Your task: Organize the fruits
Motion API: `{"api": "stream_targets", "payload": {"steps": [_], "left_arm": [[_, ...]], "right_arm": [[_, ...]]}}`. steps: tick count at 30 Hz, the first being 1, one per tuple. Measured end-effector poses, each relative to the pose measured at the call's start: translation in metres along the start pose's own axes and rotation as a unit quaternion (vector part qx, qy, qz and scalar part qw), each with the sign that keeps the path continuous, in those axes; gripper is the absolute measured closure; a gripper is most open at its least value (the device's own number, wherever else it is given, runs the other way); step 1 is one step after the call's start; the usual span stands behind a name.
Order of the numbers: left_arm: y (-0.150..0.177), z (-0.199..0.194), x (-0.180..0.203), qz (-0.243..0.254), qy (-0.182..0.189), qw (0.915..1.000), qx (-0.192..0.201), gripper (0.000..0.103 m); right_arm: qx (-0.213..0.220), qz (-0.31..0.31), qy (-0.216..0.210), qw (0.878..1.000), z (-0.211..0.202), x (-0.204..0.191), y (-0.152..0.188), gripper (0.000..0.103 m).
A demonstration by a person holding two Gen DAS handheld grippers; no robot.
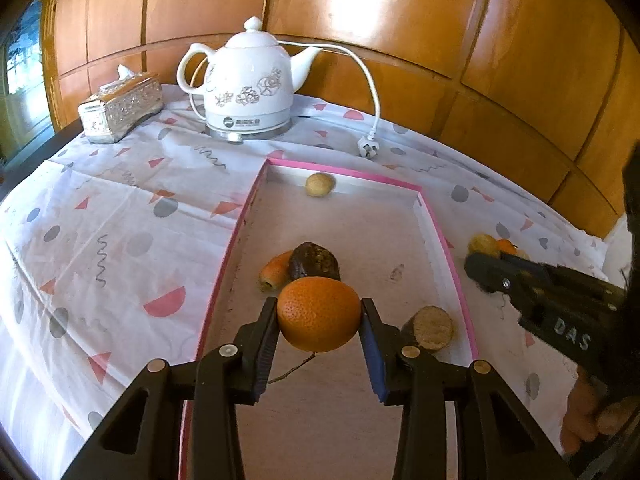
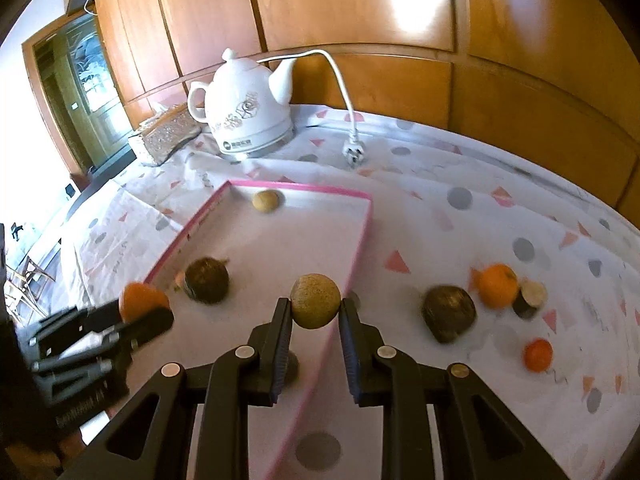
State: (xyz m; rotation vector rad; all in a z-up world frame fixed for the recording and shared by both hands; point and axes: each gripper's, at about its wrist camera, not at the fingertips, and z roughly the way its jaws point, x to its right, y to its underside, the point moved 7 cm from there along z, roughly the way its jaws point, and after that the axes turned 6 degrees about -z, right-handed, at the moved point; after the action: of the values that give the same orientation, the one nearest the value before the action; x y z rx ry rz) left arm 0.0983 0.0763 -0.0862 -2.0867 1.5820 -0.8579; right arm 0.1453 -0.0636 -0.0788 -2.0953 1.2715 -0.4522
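My left gripper [image 1: 319, 308] is shut on a large orange [image 1: 319, 320] and holds it above the near part of a pink-rimmed tray [image 1: 352, 176]. In the tray lie a small tan fruit [image 1: 319, 184], a dark brown fruit [image 1: 315, 262], an orange carrot-like piece [image 1: 275, 272] and a cut tan piece [image 1: 430, 328]. My right gripper [image 2: 314, 305] is shut on a round tan fruit [image 2: 315, 298] over the tray's right rim [image 2: 362, 240]. On the cloth to its right lie a dark fruit [image 2: 450, 313], an orange [image 2: 498, 285], a cut piece [image 2: 530, 298] and a small orange [image 2: 539, 355].
A white electric kettle [image 1: 248, 80] with its cord and plug [image 1: 368, 148] stands behind the tray. A silver tissue box [image 1: 120, 110] sits at the back left. A patterned cloth [image 1: 120, 220] covers the table, with wood panelling behind. A hand [image 1: 584, 416] holds the right gripper.
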Motion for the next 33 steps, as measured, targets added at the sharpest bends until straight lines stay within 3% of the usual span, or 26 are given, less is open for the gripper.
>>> {"api": "stream_targets", "payload": {"steps": [7,10,14,33], "left_arm": [[0.000,0.002,-0.008,-0.011,-0.007,0.9999,-0.001,0.060],[-0.001,-0.002,-0.009,-0.013,-0.007,0.9999,0.004,0.052],[-0.002,-0.005,-0.009,-0.015,-0.007,0.9998,0.008,0.050],[0.013,-0.016,0.036,0.041,0.024,0.9988,0.007,0.050]], "right_arm": [[-0.003,0.011,-0.016,1.000,0.020,-0.010,-0.017,0.078],[-0.001,0.018,-0.018,1.000,0.023,-0.013,-0.020,0.067],[0.003,0.024,-0.017,1.000,0.019,-0.014,-0.017,0.066],[0.005,0.102,0.036,0.994,-0.024,0.043,0.048,0.066]]}}
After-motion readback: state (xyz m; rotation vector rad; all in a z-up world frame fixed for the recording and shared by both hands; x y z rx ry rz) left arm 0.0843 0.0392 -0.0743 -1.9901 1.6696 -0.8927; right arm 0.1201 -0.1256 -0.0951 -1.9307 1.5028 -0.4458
